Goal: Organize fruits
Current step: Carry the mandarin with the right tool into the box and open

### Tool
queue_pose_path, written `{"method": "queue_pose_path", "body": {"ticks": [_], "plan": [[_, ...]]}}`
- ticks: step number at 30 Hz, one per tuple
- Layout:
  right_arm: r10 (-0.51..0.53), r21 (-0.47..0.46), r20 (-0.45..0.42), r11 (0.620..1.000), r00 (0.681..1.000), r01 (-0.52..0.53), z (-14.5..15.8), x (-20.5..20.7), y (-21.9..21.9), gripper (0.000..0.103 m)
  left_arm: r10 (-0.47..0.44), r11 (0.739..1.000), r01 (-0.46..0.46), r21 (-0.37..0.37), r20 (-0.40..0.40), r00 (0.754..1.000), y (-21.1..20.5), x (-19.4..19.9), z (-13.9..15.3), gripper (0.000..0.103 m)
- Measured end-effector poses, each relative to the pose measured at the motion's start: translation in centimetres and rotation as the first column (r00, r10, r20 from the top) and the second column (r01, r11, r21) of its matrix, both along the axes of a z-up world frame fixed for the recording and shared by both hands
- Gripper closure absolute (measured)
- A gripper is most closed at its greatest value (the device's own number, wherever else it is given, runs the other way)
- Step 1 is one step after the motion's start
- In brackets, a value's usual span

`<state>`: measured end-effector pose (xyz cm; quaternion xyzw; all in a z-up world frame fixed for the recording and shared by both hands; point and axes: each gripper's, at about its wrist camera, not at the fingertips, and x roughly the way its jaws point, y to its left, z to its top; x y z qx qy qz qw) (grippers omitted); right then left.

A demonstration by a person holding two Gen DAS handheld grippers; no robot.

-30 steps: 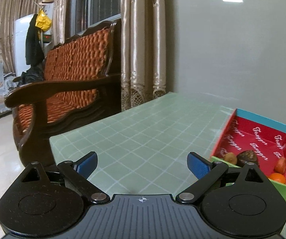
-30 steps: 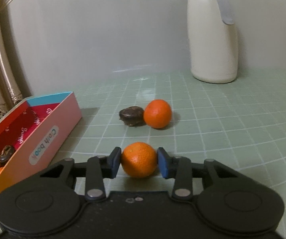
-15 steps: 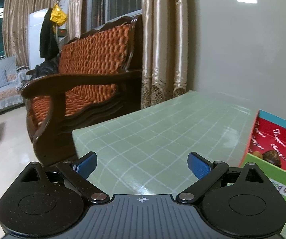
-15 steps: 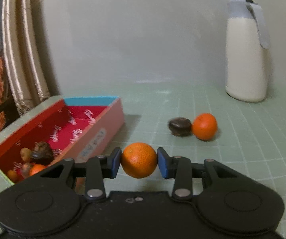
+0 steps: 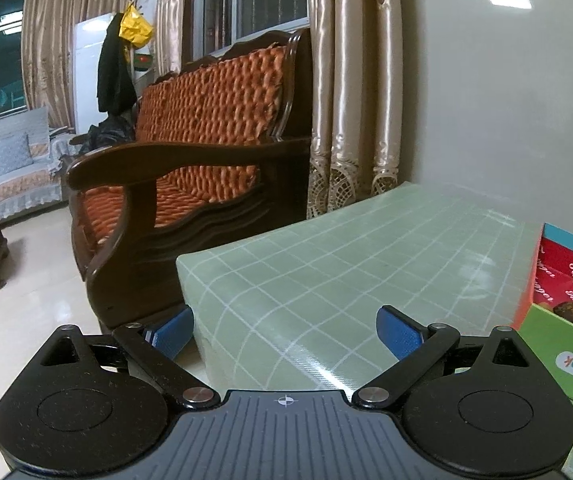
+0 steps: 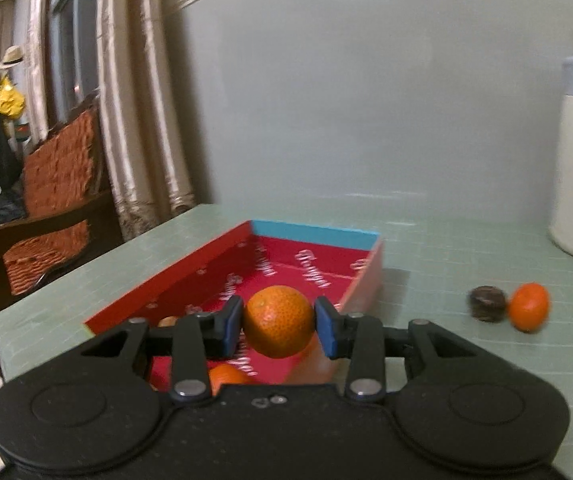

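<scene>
Orange tangerine [image 6: 279,321] sits clamped in the right tool [image 6: 279,325]; left tool [image 5: 285,332] gapes empty.

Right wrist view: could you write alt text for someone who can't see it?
The right gripper holds an orange above an open red box on a green table. Another orange and a dark fruit lie beside it.

Left claw [image 5: 284,334] spread wide, empty; right claw [image 6: 279,326] clamped, level

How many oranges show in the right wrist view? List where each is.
3. One orange in the right gripper above the box; one in the box; one on the table. Others may be hidden.
</scene>
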<state>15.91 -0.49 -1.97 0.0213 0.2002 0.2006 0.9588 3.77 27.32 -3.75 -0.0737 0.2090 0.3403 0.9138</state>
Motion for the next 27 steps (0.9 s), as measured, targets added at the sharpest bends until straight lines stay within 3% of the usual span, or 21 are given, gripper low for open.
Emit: {"method": "queue_pose_path", "body": {"ticks": [27], "plan": [[0.14,-0.036,0.0,0.989,0.99,-0.14,-1.2,-1.7,3.4,0.065,-0.012,1.0,0.012,0.016,-0.016,1.0,-0.5,0.2,-0.3,0.005]]}}
